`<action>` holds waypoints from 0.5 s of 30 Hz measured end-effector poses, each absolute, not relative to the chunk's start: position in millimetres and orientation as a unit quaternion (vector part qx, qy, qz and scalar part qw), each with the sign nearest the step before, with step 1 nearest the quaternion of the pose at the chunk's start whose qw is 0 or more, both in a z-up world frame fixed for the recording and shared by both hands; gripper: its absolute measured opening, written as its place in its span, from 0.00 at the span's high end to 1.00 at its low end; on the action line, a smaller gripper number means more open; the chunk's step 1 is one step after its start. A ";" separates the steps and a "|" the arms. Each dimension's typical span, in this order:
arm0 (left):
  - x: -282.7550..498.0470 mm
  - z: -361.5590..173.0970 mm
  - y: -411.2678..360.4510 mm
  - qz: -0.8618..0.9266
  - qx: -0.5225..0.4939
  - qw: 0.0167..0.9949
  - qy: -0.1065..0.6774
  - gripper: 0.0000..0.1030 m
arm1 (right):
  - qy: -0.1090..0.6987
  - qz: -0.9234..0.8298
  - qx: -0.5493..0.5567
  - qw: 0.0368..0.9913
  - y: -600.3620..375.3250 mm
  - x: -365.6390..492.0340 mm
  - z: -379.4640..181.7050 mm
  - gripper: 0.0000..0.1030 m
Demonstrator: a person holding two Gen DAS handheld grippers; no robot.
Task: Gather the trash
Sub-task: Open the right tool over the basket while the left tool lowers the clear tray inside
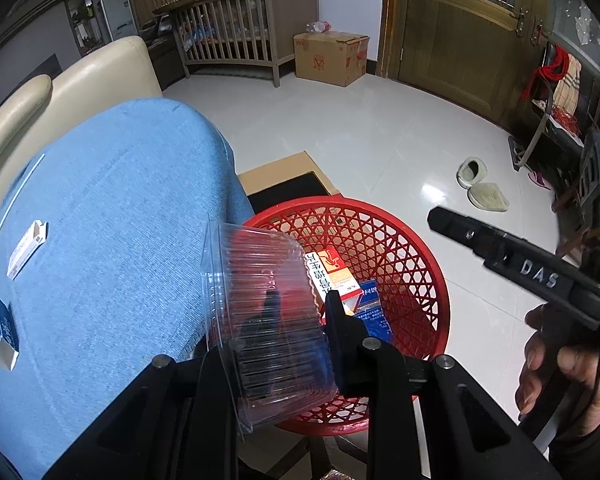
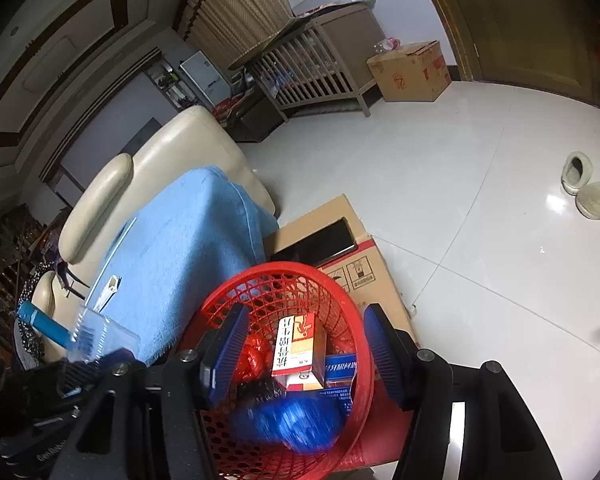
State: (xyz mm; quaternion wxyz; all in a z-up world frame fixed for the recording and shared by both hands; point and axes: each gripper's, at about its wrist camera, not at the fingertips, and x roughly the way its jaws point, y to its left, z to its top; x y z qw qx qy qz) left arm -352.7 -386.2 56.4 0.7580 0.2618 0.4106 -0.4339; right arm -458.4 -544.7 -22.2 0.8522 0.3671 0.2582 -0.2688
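Left wrist view: the left gripper (image 1: pixel 300 300) is clamped on the wall of a clear ribbed plastic cup (image 1: pixel 260 312), one finger inside and one outside, the cup tilted on its side over the near rim of the red mesh basket (image 1: pixel 428 280). In the basket lie a red-and-white carton (image 1: pixel 332 276) and a blue packet (image 1: pixel 370 304). At 9 o'clock the blue cloth (image 1: pixel 112 240) covers the seat, with a small white box (image 1: pixel 26 250) and a blue-and-white box (image 1: pixel 2 332) on it, well apart from the basket. At 3 o'clock a hand (image 1: pixel 560 364) holds the right gripper (image 2: pixel 300 356), whose jaws stand apart and empty above the basket; in the right wrist view a blurred blue lump (image 2: pixel 292 420) and red wrapping (image 2: pixel 254 354) lie beneath them. A flat cardboard sheet (image 2: pixel 364 264) lies beyond the basket at 12 o'clock; a pair of slippers (image 1: pixel 482 184) sits on the white floor at 2 o'clock, a cardboard box (image 1: pixel 330 58) and a slatted crib (image 1: pixel 240 32) farther off
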 end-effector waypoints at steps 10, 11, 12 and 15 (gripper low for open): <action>-360.0 35.4 -396.2 -0.459 0.264 0.721 0.447 0.76 | 0.251 -0.269 0.368 0.854 -544.5 -458.9 -20.0 0.38; -359.0 32.9 -397.4 -0.462 0.260 0.715 0.456 0.76 | 0.251 -0.269 0.369 0.853 -544.7 -459.4 -20.0 0.38; -359.0 29.7 -398.5 -0.463 0.257 0.709 0.466 0.76 | 0.251 -0.270 0.370 0.853 -544.9 -459.7 -20.2 0.38; -362.2 26.4 -401.8 -0.464 0.260 0.704 0.471 0.47 | 0.250 -0.270 0.371 0.853 -545.6 -460.5 -21.0 0.38</action>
